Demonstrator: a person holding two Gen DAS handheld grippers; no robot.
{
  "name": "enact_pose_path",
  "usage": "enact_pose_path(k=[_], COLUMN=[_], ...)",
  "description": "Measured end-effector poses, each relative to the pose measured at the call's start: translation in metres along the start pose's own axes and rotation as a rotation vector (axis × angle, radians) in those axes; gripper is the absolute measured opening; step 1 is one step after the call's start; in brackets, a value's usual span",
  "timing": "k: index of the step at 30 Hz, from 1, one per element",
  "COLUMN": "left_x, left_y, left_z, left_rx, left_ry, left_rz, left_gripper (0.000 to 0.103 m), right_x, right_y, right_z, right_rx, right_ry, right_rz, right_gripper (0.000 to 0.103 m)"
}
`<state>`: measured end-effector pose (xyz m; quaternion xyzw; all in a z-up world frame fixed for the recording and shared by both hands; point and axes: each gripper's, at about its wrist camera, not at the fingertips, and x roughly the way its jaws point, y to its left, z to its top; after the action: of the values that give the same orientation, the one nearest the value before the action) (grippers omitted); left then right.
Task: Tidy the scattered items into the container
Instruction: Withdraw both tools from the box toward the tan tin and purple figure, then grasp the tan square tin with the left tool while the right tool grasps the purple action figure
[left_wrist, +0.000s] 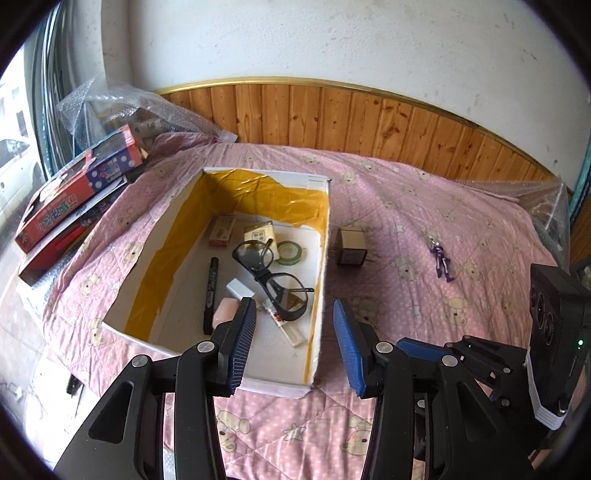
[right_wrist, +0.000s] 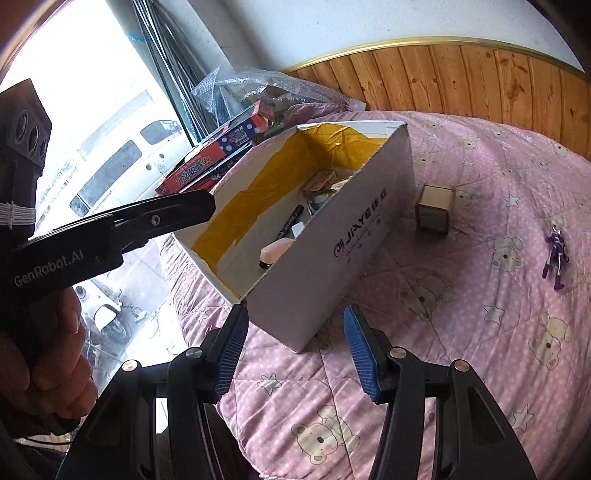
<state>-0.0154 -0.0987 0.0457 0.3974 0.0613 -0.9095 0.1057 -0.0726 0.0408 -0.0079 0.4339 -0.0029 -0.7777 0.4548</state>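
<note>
A white cardboard box (left_wrist: 325, 236) with yellow lining lies on the pink bed. It holds safety glasses (left_wrist: 271, 277), a black marker (left_wrist: 211, 295), a tape roll (left_wrist: 291, 252), a pink eraser (left_wrist: 226, 309) and small packets. My left gripper (left_wrist: 293, 345) is open and empty above the box's near right corner. A small cube box (left_wrist: 351, 245) and a purple figurine (left_wrist: 441, 262) lie on the bed right of the box. My right gripper (right_wrist: 295, 354) is open and empty, near the box's (right_wrist: 332, 258) near corner. The cube (right_wrist: 435, 212) and figurine (right_wrist: 556, 254) lie to its right.
Red game boxes (left_wrist: 74, 195) and bubble wrap (left_wrist: 122, 107) are stacked at the bed's far left. A wooden headboard (left_wrist: 332, 118) runs along the back. The pink quilt (left_wrist: 424, 206) spreads right. The left gripper's body (right_wrist: 103, 229) crosses the right wrist view.
</note>
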Motion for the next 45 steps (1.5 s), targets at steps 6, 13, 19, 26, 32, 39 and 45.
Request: enact_pose_path(k=[6,13,19,26,32,39,45], left_x=[0.009,0.037,0.073,0.131,0.186,0.235,0.260], left_y=[-0.040,-0.083,-0.110,-0.122,-0.118,-0.114,-0.113], left_z=[0.006,0.018,0.034,0.052,0.063,0.072,0.077], left_rx=[0.096,0.166,0.179,0.124,0.004,-0.062,-0.018], left_ry=[-0.012,0.018,0.061,0.141,0.220,0.242,0.182], left_rz=[-0.044,-0.091,-0.134,-0.153,-0.140,-0.060,0.073], left_gripper=[0.046,0.046,0.046,0.048,0.050,0.050,0.055], right_x=[-0.006,-0.009,-0.008,-0.002,0.001,0.000,0.012], right_y=[-0.040,-0.091,-0.130,-0.166,-0.194,-0.227,-0.256], right_z=[-0.009,-0.007,-0.003,0.005,0.022,0.047,0.058], right_rx=[0.094,0.182,0.249,0.306,0.350,0.390,0.429], right_ry=[-0.009,-0.010,-0.006,-0.006,-0.027,-0.074,-0.071], right_rz=[-0.036,-0.100,-0.156,-0.212,-0.259,-0.367,-0.430], right_gripper=[0.056,0.056,0.056,0.057,0.059,0.068,0.073])
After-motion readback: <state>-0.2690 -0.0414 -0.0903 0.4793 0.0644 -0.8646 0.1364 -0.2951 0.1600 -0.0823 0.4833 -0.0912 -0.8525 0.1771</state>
